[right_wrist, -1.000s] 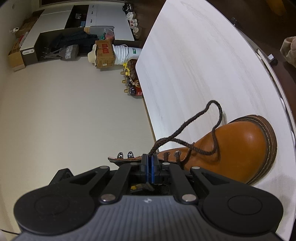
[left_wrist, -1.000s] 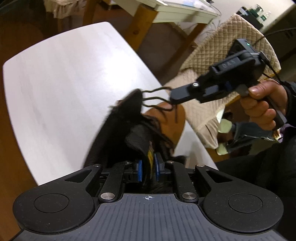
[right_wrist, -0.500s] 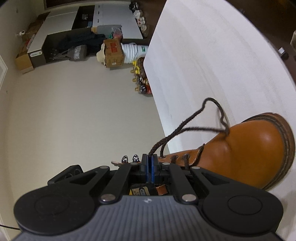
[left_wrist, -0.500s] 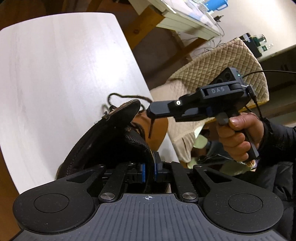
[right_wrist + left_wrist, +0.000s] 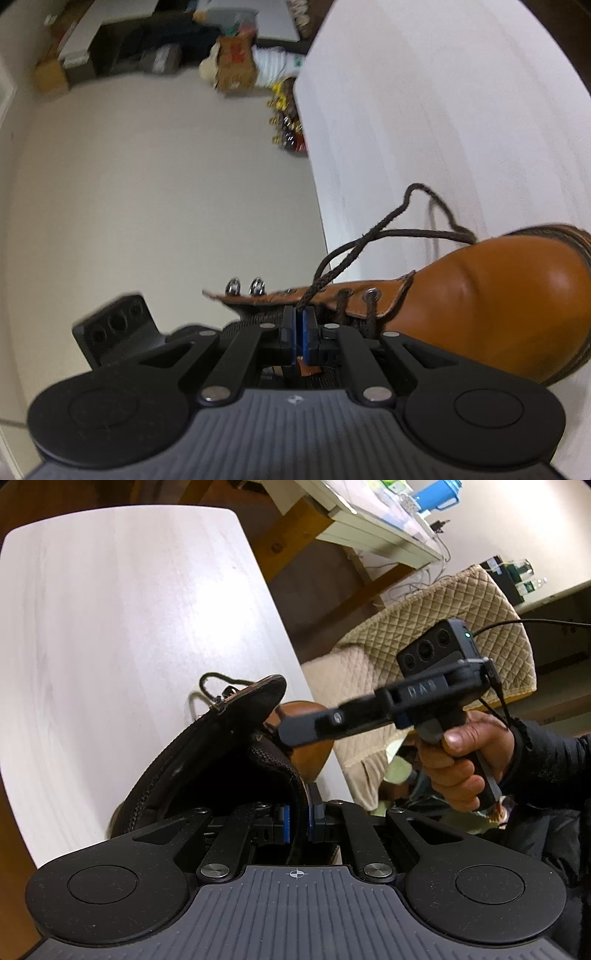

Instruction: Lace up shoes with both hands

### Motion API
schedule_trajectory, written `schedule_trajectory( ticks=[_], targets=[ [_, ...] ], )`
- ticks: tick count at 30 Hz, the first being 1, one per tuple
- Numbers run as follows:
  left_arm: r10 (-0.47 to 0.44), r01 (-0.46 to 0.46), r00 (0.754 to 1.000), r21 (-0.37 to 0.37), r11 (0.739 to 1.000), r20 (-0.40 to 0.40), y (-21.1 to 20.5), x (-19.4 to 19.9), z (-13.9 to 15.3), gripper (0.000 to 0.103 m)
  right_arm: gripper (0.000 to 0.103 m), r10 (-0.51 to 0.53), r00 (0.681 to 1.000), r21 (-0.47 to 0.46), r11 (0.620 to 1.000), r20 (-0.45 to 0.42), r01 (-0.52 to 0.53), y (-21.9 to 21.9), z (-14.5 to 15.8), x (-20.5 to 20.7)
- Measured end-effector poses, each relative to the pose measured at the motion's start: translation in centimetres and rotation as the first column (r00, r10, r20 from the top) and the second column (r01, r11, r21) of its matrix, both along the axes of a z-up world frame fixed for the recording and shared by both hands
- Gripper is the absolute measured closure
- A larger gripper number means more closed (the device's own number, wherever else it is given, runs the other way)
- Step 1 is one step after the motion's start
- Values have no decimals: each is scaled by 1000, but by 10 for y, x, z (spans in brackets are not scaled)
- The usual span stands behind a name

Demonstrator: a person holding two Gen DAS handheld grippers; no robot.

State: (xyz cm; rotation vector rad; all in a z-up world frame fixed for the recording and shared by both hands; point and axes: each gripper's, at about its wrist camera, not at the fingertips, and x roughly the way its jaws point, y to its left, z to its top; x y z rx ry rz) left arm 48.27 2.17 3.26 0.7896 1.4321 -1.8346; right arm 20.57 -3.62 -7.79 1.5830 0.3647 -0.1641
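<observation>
Right claw [image 5: 300, 334] pinching lace [image 5: 373, 243], left claw [image 5: 298, 821] gripping boot collar [image 5: 291, 775]

The right gripper [image 5: 298, 334] has its jaws closed on a dark lace [image 5: 373, 240], which loops up over the white counter [image 5: 443, 110] and back to the tan boot [image 5: 498, 295]. The boot lies on the counter, two metal hooks [image 5: 245, 286] showing on its flap.

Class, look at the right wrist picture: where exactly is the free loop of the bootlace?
The lace rises from the right tool at bottom centre and loops over the white table, just left of the boot toe.
</observation>
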Motion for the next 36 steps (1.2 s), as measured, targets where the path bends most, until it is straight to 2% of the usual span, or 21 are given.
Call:
schedule_trajectory(
  ticks=[2,5,8,13,15,19,25,30,36],
  targets=[
    [6,-6,1000,2,1000,2,1,1,-1,94,98,32,999,-24,999,-13,-32,2,3,3],
    [29,-29,1000,6,1000,-7,2,4,-3,94,94,36,999,-5,999,-7,-36,2,2,2],
    [36,-36,999,1,999,-9,2,2,-2,94,93,37,999,-33,999,-31,-38,2,7,0],
    [24,-24,1000,-6,1000,-3,-2,-7,0,94,95,23,995,-159,987,-96,-38,8,22,2],
    [23,-23,1000,-4,1000,2,-4,-8,0,94,97,62,991,-203,975,-116,-85,12,27,9],
    [28,-28,1000,-2,1000,-3,-4,-8,-1,94,97,118,986,-224,964,-119,-143,14,34,9],
    [49,-49,999,1,999,-16,-6,-6,-4,94,91,41,996,-142,989,-81,-52,15,29,-11],
    [47,-47,999,-2,999,-21,-6,-6,-6,94,91,-32,998,-71,997,-55,28,22,22,-30],
    [34,-34,999,-9,999,-15,-5,-5,-7,94,91,-94,995,10,995,-22,95,16,10,-28]
  ],
)
